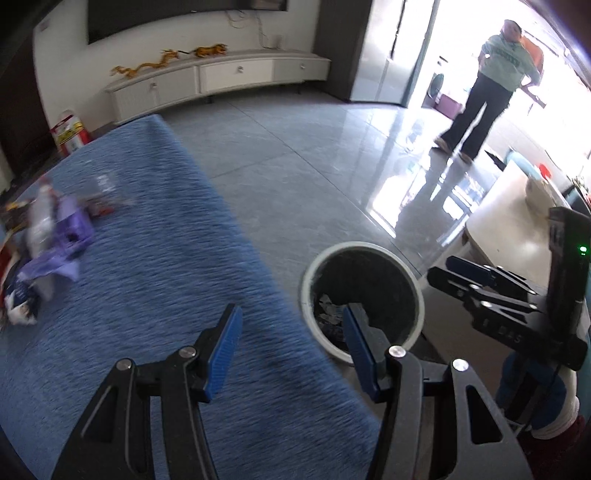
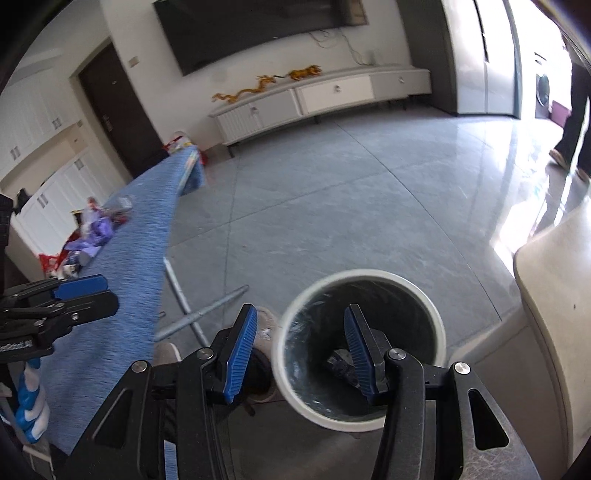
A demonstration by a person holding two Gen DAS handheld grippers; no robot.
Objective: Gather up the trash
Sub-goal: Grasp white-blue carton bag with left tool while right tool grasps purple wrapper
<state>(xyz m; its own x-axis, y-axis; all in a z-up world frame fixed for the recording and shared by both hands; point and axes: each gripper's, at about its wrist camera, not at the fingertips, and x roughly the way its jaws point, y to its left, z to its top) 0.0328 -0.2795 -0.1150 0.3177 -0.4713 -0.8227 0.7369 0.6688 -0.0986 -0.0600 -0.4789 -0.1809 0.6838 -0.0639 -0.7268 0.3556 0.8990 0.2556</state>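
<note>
While the trash pile point(image 1: 44, 243) lies on the blue-covered desk point(image 1: 155, 280), well apart from the bin point(image 1: 364, 249), nothing of it is held. Pile is blurred: purple wrappers, white and red scraps, a dark packet, bunched at the desk's far-left part as the left wrist view shows it. Same pile seen smaller in the right wrist view point(image 2: 88, 236), on the desk point(image 2: 136, 258) left of the bin point(image 2: 364, 275).

Bin: round, white rim, dark liner, standing on the grey tiled floor point(image 1: 295, 155) just beside the desk's edge. Some crumpled pieces point(image 1: 328, 314) lie at its bottom; a dark lump point(image 2: 338, 360) shows there in the right wrist view too.

Left hand-held gripper point(image 1: 291, 347): jaws partway open, nothing between the blue pads; one pad over the desk cloth, the other over the bin's mouth. Right hand-held gripper point(image 2: 299, 347): jaws partway open, empty, one pad above the bin's opening, the other just left of its rim. Each gripper shows in the other's view, right one point(image 1: 476, 280) to the bin's right, left one point(image 2: 70, 291) over the desk.

Beyond the bin: a long white cabinet point(image 1: 221, 77) against the wall with golden dragon figures point(image 1: 147, 66) on top, a dark screen point(image 2: 258, 29) above. A person point(image 1: 495, 85) stands far right of the bin by a bright doorway. A pale counter edge point(image 2: 554, 295) sits right of the bin.
</note>
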